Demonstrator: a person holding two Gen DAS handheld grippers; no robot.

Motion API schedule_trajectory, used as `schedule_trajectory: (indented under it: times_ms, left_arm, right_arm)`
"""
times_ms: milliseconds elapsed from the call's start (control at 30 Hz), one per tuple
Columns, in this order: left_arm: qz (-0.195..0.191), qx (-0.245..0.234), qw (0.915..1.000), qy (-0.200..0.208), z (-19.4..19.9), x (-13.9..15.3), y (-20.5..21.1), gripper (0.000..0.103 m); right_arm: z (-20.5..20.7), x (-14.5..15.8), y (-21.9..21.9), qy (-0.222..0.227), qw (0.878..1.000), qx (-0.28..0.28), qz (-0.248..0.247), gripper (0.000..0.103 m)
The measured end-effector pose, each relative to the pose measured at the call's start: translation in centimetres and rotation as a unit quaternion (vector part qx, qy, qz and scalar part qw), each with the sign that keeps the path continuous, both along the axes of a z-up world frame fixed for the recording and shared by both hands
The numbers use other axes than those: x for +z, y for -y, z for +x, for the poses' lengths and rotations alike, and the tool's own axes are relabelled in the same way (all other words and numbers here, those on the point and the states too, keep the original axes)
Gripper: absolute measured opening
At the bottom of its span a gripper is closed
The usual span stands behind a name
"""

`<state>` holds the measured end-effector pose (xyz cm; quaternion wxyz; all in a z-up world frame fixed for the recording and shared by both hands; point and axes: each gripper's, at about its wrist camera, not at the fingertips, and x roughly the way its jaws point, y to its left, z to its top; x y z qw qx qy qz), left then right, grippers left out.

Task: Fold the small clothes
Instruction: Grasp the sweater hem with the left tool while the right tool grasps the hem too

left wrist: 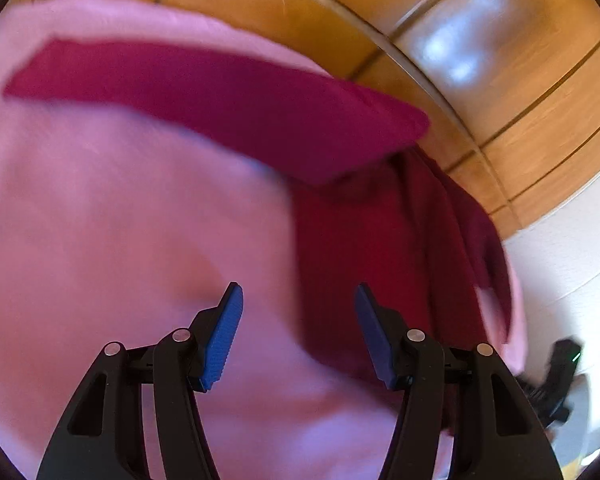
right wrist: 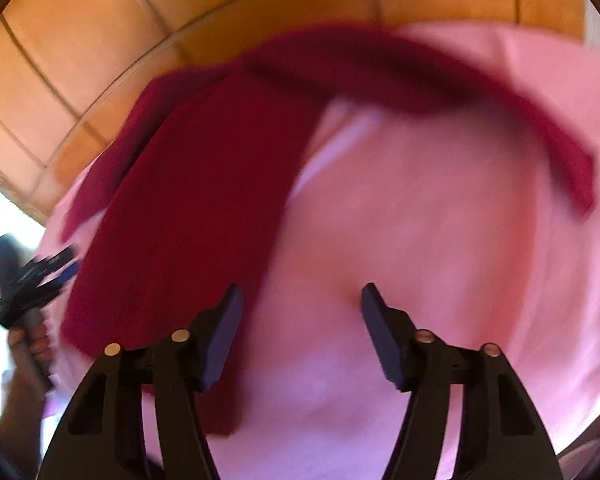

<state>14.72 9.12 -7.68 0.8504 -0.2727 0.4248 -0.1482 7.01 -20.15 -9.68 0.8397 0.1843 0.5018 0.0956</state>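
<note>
Pink cloth (left wrist: pixel 120 220) covers the table (left wrist: pixel 284 12); a dark red garment (left wrist: pixel 380 260) lies on it, one long strip (left wrist: pixel 220 96) angled across the pink. Left gripper (left wrist: pixel 298 300) hangs above the garment's edge, jaws wide, nothing held. Right gripper (right wrist: pixel 300 300) is likewise spread wide and bare, over pink just beside the red. Both views blurred. Wooden floor (left wrist: pixel 540 120) beyond the table rim.

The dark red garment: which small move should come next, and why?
Probably lower one open gripper onto the dark red garment's near edge and close on it. Both the left gripper and right gripper are open and hold nothing, above the pink cloth, and the garment lies only partly folded.
</note>
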Motion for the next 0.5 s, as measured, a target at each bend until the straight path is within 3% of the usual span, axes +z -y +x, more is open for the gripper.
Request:
schedule_trajectory:
  times_ms: [100, 133, 200, 233, 300, 367, 500]
  left_arm:
    - [-0.041, 0.001, 0.9991, -0.006, 0.4, -0.7, 1.5, 0.053]
    - [-0.040, -0.001, 0.9992, -0.007, 0.7, -0.8, 1.7, 0.037]
    - [-0.033, -0.021, 0.9991, -0.015, 1.4, -0.8, 2.5, 0.016]
    - [-0.025, -0.021, 0.9994, -0.013, 1.4, -0.5, 2.4, 0.014]
    - [-0.017, -0.028, 0.9995, -0.003, 0.1, 0.3, 3.0, 0.012]
    - [-0.008, -0.033, 0.9993, 0.016, -0.6, 2.4, 2.8, 0.011]
    - [0.007, -0.045, 0.9975, 0.054, -2.9, 7.6, 1.0, 0.010]
  right_arm:
    - [-1.1, 0.0, -0.9, 0.005, 0.999, -0.007, 0.037, 0.054]
    - [-1.1, 0.1, -1.3, 0.007, 0.999, -0.004, 0.041, 0.053]
    - [-1.9, 0.5, -2.4, 0.011, 0.999, 0.004, 0.046, 0.047]
    - [-2.0, 0.7, -3.0, 0.013, 0.999, 0.012, 0.046, 0.043]
    - [-1.7, 0.4, -4.6, 0.017, 0.999, 0.035, 0.017, 0.022]
    - [-1.8, 0.9, -5.5, 0.021, 0.999, 0.047, -0.018, 0.008]
    - [-3.3, 6.1, -4.1, 0.084, 0.995, 0.047, -0.030, 0.008]
